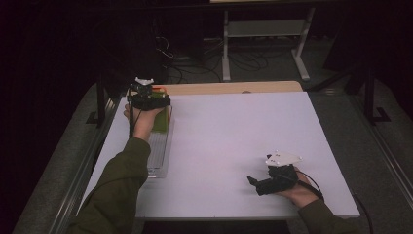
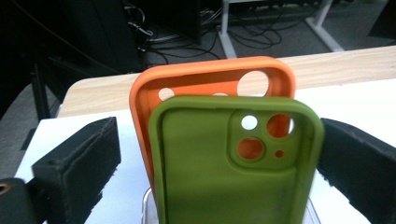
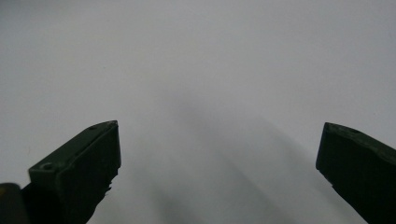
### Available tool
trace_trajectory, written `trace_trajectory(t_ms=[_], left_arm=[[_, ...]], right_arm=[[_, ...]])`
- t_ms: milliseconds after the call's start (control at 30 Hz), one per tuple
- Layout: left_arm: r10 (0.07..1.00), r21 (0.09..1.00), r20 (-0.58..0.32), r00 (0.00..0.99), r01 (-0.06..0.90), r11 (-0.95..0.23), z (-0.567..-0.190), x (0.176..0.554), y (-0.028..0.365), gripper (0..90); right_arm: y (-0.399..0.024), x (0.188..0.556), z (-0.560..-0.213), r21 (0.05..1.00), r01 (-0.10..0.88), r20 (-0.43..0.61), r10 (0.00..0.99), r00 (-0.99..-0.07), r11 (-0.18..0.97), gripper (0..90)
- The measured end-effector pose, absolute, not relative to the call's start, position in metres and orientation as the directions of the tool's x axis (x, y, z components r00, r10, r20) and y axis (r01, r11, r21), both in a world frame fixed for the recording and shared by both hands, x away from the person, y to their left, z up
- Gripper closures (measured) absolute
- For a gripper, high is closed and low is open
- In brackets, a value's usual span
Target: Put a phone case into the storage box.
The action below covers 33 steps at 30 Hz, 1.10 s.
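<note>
An olive-green phone case (image 2: 210,172) stands upright in a clear slotted rack (image 1: 158,151) at the table's left side. Just behind it stands an orange phone case (image 2: 201,74). My left gripper (image 2: 219,140) is open around the green case: the left jaw is well clear of it and the right jaw is close beside its edge. From above, the left gripper (image 1: 148,100) hovers over the far end of the rack and hides most of the green case (image 1: 164,119). My right gripper (image 1: 253,183) rests open near the front right of the white tabletop (image 1: 234,136), nothing between its jaws (image 3: 219,154).
A wooden strip (image 1: 234,87) runs along the table's far edge. Beyond it are a white desk frame (image 1: 263,29) and tangled cables on the floor. Dark metal rails flank the table's left and right sides. A person's sleeves enter from the bottom.
</note>
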<state>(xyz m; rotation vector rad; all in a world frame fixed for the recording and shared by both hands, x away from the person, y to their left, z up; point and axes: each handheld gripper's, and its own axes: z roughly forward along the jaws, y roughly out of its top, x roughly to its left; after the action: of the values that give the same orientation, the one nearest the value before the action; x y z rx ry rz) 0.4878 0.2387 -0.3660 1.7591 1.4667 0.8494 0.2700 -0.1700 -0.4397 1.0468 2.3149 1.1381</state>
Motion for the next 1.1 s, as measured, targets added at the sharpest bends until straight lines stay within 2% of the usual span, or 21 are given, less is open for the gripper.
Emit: trace_trajectory(t_ms=[133, 367, 467, 800, 1000, 1100], left_arm=[[0.988, 0.836, 0.043, 0.149, 0.536, -0.117, -0.366, 0.488, 0.239, 0.0], [0.98, 0.831, 0.051, 0.192, 0.536, -0.148, -0.359, 0.484, 0.243, 0.0], [0.969, 0.823, 0.059, 0.24, 0.538, -0.183, -0.353, 0.48, 0.246, 0.0], [0.92, 0.819, -0.003, 0.391, 0.528, -0.222, -0.341, 0.464, 0.247, 0.0], [0.864, 0.829, -0.04, 0.502, 0.499, -0.252, -0.335, 0.447, 0.244, 0.0], [0.83, 0.833, -0.049, 0.555, 0.481, -0.272, -0.334, 0.438, 0.24, 0.0]], right_arm=[[-0.173, 0.272, -0.44, 0.782, 0.437, -0.037, 0.733, -0.679, 0.444, 0.0], [-0.172, 0.271, -0.44, 0.787, 0.452, -0.013, 0.744, -0.668, 0.42, 0.0], [-0.172, 0.27, -0.44, 0.789, 0.453, -0.007, 0.744, -0.668, 0.414, 0.0], [-0.17, 0.272, -0.44, 0.786, 0.455, -0.006, 0.742, -0.67, 0.417, 0.0], [-0.169, 0.272, -0.438, 0.794, 0.463, 0.015, 0.749, -0.663, 0.394, 0.0], [-0.172, 0.273, -0.438, 0.79, 0.448, -0.011, 0.741, -0.671, 0.418, 0.0]])
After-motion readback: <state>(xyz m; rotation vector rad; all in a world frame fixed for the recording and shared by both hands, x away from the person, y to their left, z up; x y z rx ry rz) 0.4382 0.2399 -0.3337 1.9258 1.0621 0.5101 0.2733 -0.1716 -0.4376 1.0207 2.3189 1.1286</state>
